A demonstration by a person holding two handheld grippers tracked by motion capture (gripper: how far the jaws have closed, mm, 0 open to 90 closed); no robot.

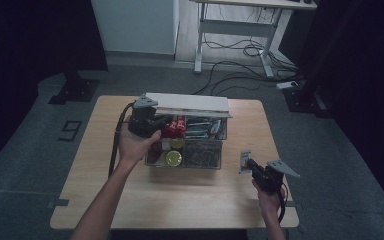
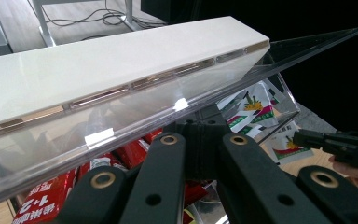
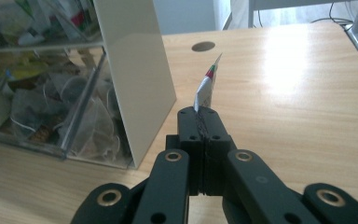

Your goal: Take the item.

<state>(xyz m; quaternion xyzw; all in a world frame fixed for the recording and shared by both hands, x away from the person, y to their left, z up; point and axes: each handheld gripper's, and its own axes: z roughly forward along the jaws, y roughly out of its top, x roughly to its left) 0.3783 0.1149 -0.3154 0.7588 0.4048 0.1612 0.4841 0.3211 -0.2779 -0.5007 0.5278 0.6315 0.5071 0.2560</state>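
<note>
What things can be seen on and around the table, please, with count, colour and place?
table: one, light wood, centre of the high view.
organiser box: one, clear with compartments, on the middle of the table.
lid: one, white and clear, raised open at the box's far edge.
red packets: several, red, far left compartment.
tea bags: many, dark, near right compartment.
sachet: one, white with red and green print, clamped upright in the right gripper.
desk: one, white-legged, on the floor behind, with cables.
left gripper: one, black, at the lid's left end.
right gripper: one, black, right of the box.
</note>
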